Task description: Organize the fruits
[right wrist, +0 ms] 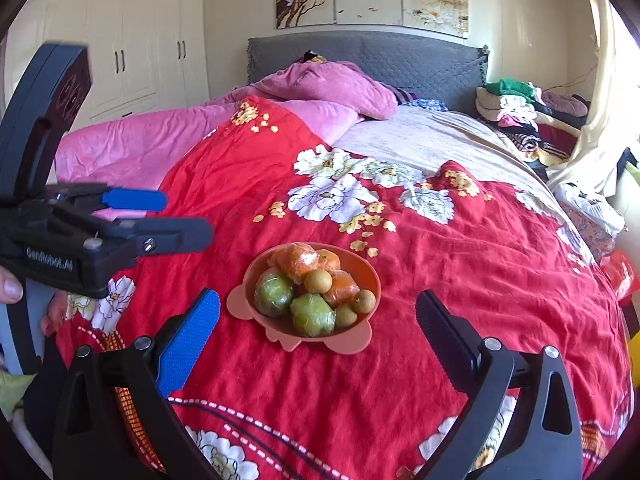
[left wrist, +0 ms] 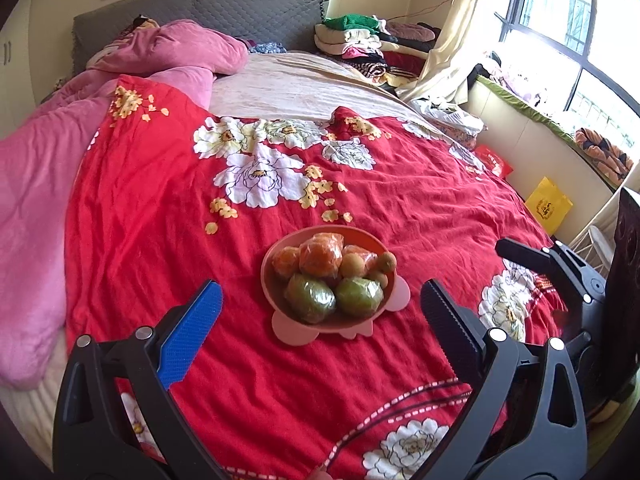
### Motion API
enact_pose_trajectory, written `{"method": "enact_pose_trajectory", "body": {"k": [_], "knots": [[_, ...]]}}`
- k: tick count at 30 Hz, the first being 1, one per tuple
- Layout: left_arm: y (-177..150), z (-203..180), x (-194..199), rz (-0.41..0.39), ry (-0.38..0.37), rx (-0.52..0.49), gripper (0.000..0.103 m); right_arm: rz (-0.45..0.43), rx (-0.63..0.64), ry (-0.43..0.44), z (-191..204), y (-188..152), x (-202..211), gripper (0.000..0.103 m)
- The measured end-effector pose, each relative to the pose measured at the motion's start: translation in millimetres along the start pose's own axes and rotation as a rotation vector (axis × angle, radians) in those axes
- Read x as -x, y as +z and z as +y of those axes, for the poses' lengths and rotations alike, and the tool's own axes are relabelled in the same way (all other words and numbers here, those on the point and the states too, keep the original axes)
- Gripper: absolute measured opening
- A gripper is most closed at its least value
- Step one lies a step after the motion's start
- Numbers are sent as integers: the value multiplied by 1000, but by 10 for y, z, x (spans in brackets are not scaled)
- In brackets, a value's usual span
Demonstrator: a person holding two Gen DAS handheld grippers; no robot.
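Left wrist view showed your left gripper [left wrist: 320,304] spread wide with nothing between its blue pad and its black one, hanging above the red floral quilt [left wrist: 160,240] just short of the pink bowl [left wrist: 280,332]. From the right wrist view, your right gripper [right wrist: 318,312] stood just as wide and just as empty, on the near side of the bowl [right wrist: 244,300] too.

All the fruit sat in that bowl, and the bowl rested on the quilt [right wrist: 440,280]. Nearest you in it lay two green fruits [left wrist: 312,298] in clear wrap, side by side. Behind them were the wrapped orange fruits [left wrist: 322,254], piled toward the bowl's far rim. Small round brown fruits [left wrist: 387,261] sat along the bowl's right side, one right at its edge.

In the right wrist view your left gripper [right wrist: 176,216] showed to the left of the bowl and above the quilt, held by your hand [right wrist: 12,288], only its fingers visible.

Beyond the bowl, the quilt gave way to a beige sheet [left wrist: 288,88]. To the bowl's far left lay a pink blanket [left wrist: 180,46], heaped against the grey headboard [left wrist: 240,12]. Far right of the bowl, a pile of folded clothes [left wrist: 360,44] stood near the window [left wrist: 560,20].
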State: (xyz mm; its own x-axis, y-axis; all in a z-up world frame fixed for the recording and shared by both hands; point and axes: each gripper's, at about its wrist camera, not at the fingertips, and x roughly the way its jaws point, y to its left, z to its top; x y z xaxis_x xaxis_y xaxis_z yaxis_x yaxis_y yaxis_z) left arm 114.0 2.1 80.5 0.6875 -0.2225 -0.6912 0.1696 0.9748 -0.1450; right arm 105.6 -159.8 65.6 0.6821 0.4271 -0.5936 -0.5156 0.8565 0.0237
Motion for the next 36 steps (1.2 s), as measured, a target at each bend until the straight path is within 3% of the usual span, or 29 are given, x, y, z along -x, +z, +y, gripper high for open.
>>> {"method": "enact_pose_trajectory", "body": {"k": [20, 36], "knots": [[-701, -86, 312, 5, 52, 47, 93, 2, -36, -29, -11, -372, 519, 98], [-1021, -83, 280, 32, 74, 63, 93, 42, -62, -6, 98, -656, 442, 98]]}}
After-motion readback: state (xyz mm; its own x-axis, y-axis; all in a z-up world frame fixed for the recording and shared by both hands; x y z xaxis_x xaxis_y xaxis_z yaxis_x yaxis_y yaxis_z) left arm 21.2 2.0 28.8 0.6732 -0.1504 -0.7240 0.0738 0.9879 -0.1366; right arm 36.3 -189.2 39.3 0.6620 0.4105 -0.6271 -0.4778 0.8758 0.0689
